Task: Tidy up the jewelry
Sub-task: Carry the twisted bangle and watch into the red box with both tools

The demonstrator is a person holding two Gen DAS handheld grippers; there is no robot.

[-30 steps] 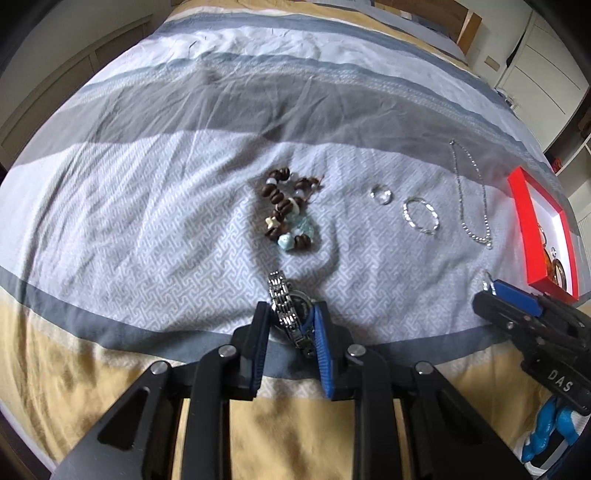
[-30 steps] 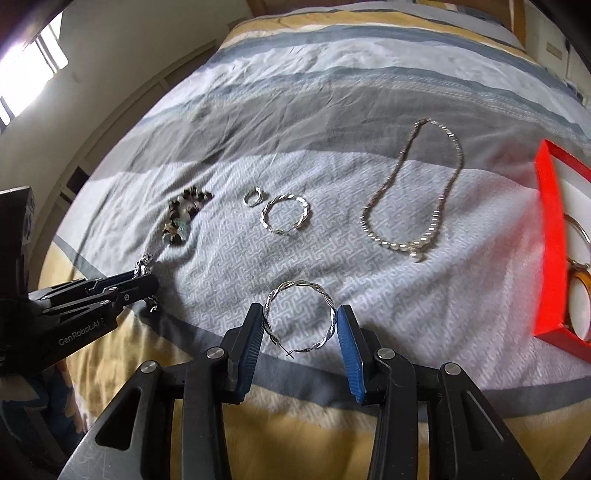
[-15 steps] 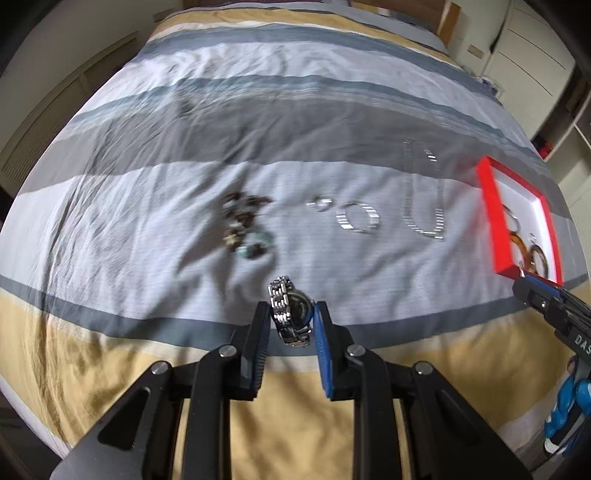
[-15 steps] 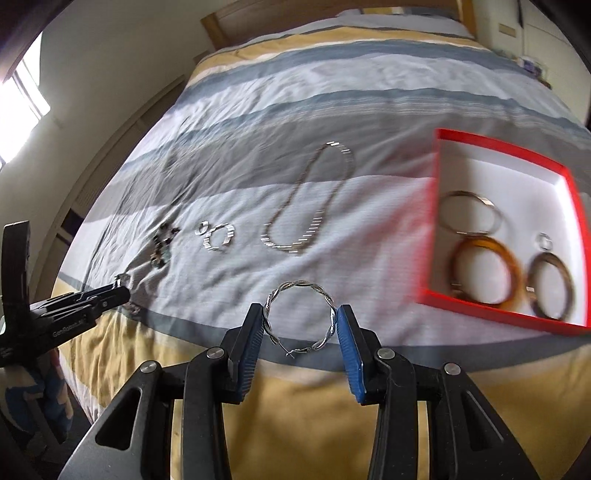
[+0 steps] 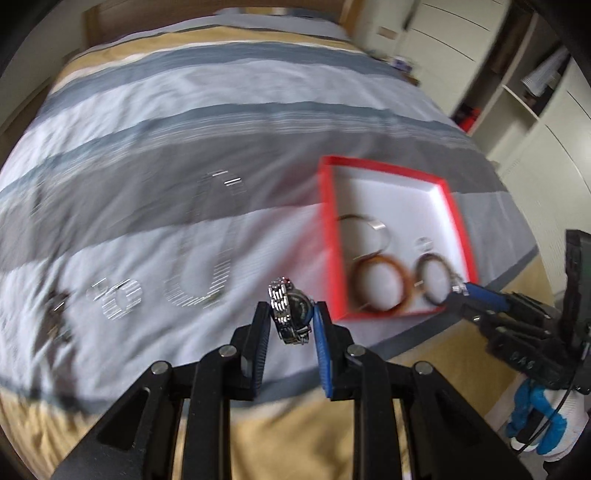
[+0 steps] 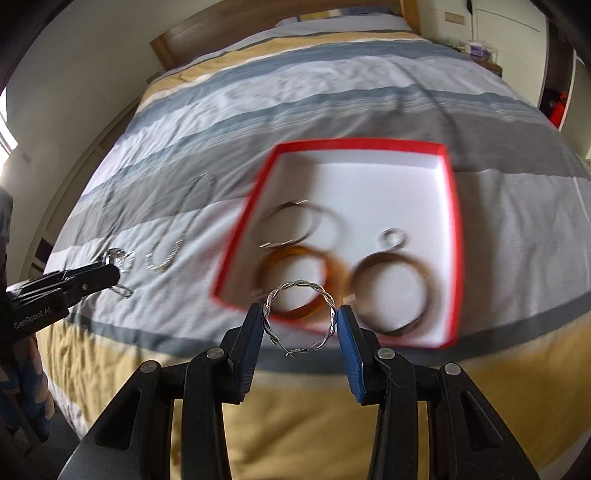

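Observation:
My left gripper (image 5: 290, 317) is shut on a silver metal-link watch (image 5: 290, 314), held above the bed left of the red box (image 5: 328, 236). My right gripper (image 6: 301, 319) is shut on a twisted silver bangle (image 6: 300, 319), held in the air over the near edge of the red box (image 6: 240, 236). The box has a white floor and holds an amber bangle (image 6: 332, 266), a thin silver bangle (image 6: 291, 225), a dark bangle (image 6: 428, 284) and a small ring (image 6: 393, 236). A silver necklace (image 5: 218, 266), a small bracelet (image 5: 123, 293), a ring (image 5: 96, 290) and a bead bracelet (image 5: 55, 314) lie on the bedspread.
The bed has a striped grey, white and yellow cover (image 5: 184, 110) with a wooden headboard (image 6: 258, 22) at the far end. White wardrobes (image 5: 535, 92) stand to the right. The right gripper shows in the left wrist view (image 5: 480, 295); the left gripper shows in the right wrist view (image 6: 92, 277).
Both grippers have swung right toward the red box, each still carrying its piece. The box now sits right in front of the right gripper. The view is motion-blurred.

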